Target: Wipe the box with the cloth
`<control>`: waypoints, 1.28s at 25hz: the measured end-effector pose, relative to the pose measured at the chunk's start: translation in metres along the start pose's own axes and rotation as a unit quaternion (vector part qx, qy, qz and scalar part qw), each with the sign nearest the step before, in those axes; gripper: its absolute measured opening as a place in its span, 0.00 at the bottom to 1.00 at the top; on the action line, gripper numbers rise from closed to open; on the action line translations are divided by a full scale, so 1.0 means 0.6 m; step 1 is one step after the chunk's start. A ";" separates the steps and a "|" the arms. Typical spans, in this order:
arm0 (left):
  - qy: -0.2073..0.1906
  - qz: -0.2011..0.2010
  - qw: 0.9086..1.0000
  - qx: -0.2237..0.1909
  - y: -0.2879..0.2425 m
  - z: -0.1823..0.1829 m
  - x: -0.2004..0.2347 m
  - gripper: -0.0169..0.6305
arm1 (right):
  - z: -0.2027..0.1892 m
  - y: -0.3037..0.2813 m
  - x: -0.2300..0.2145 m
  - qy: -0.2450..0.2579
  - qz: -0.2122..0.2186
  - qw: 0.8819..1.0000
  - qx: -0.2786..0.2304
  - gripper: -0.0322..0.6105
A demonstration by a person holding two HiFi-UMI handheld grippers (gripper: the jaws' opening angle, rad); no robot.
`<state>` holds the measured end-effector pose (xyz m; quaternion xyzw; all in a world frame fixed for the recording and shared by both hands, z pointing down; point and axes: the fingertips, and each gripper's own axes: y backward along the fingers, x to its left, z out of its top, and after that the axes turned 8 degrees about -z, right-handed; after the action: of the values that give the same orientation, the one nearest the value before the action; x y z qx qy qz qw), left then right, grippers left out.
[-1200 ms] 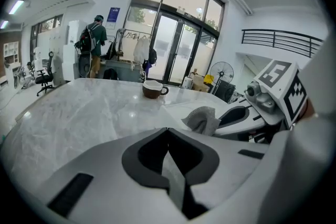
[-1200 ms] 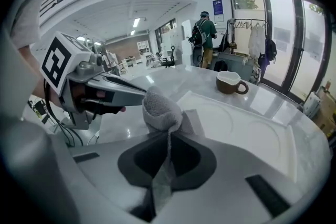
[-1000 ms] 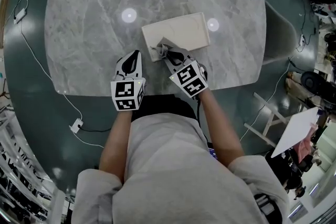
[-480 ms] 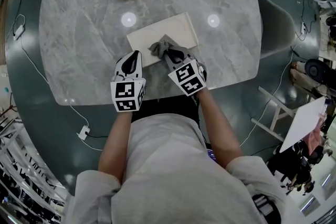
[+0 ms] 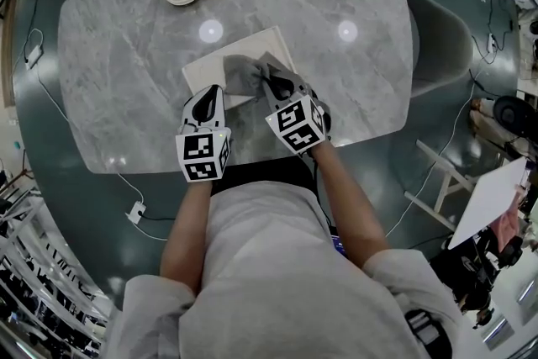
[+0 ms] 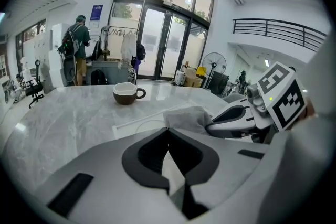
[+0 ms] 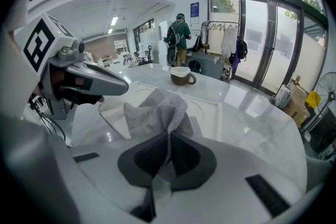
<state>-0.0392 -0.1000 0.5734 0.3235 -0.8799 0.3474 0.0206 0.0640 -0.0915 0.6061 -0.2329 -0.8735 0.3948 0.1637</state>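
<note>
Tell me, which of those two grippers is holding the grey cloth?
The right gripper: its jaws are shut on the cloth, over the white box. The left gripper beside it holds no cloth.

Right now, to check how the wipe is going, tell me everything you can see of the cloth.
The cloth is a small grey rag with a fine, mesh-like weave, crumpled into soft folds. The right gripper is shut on one bunched edge, which stands up as a ridge between its jaws. The rest fans out ahead of the jaws and lies on top of the flat white box, towards the side nearer the person.
</note>
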 end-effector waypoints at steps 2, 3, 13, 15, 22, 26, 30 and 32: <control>-0.003 0.002 1.000 0.001 -0.005 0.005 -0.002 0.06 | -0.004 0.003 -0.013 0.001 -0.009 1.000 0.005 0.10; -0.004 0.002 1.000 0.002 -0.007 0.008 -0.004 0.06 | -0.005 0.004 -0.018 0.002 -0.013 1.000 0.007 0.10; -0.009 -0.002 1.000 0.003 -0.024 0.018 -0.007 0.06 | -0.020 0.007 -0.055 0.002 -0.054 0.998 0.020 0.10; -0.008 0.000 1.000 0.000 -0.018 0.019 -0.003 0.06 | -0.018 0.010 -0.052 -0.003 -0.051 0.999 0.015 0.10; 0.013 0.024 0.999 -0.020 0.017 0.024 0.037 0.06 | 0.068 0.062 -0.031 0.005 -0.023 0.998 -0.065 0.10; 0.032 0.046 0.998 -0.034 0.046 0.019 0.065 0.06 | 0.123 0.064 0.011 0.059 -0.007 0.994 -0.087 0.10; 0.045 0.067 0.996 -0.043 0.084 0.008 0.094 0.06 | 0.147 0.039 0.074 0.129 0.015 0.988 -0.079 0.10; 0.053 0.078 0.994 -0.047 0.104 0.000 0.113 0.06 | 0.155 0.026 0.109 0.156 0.029 0.985 -0.074 0.10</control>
<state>-0.1291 -0.1033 0.5534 0.2335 -0.9156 0.3229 0.0546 -0.0299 -0.1045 0.5416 -0.3280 -0.8572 0.2924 0.2687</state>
